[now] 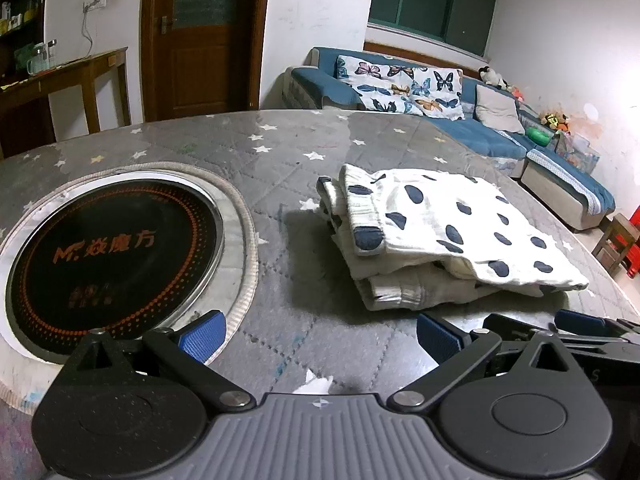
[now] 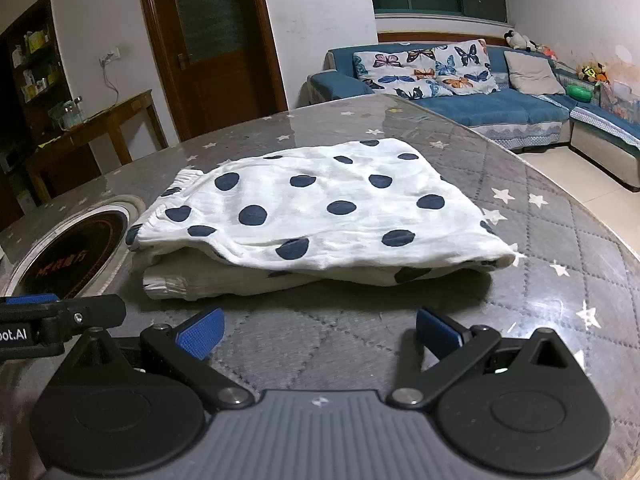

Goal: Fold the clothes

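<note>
1. Left gripper (image 1: 320, 338): blue-padded jaws spread wide, holding nothing, low over the grey star-quilted table (image 1: 280, 152).
2. Right gripper (image 2: 320, 334): likewise spread and empty.
3. White, navy-dotted folded garment (image 2: 320, 208): lay just ahead of the right gripper, long axis crosswise; forward-right of the left gripper, which sat beside the black inset hotplate (image 1: 108, 256).

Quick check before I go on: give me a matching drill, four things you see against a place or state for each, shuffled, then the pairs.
1. polka-dot garment
2. induction cooktop
3. left gripper
4. butterfly cushion

A. set into the table
B. on the blue sofa
C. folded, lying on the table
D. jaws open, holding nothing

Pairs: 1-C, 2-A, 3-D, 4-B
</note>
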A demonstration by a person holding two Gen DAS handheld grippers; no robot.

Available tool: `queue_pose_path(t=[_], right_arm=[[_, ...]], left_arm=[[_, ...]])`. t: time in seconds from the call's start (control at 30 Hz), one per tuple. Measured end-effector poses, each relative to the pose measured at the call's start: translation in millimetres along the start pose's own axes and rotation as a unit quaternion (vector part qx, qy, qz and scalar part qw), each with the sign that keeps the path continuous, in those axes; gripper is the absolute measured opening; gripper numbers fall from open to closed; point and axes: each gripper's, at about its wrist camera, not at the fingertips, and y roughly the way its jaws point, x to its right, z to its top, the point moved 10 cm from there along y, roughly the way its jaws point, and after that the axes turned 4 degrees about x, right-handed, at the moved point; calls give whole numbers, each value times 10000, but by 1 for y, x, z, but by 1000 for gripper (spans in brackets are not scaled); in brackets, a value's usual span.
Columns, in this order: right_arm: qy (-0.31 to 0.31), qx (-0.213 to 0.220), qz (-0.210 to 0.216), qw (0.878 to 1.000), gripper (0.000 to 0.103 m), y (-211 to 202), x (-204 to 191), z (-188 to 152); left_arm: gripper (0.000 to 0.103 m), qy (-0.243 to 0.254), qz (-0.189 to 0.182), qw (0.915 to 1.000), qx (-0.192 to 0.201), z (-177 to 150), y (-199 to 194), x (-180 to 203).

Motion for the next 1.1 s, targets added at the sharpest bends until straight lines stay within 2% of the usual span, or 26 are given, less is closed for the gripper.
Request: queue_pose_path(t=[0.23,1.1], right_arm=[[-148,-32,-195,9997,103,5,3,1],[-564,30,-397,9976,103,23,5,7]], left_arm=[[103,16,3,10000,-8,1,1,0],[103,31,159,9999,-25,0,11,-4]])
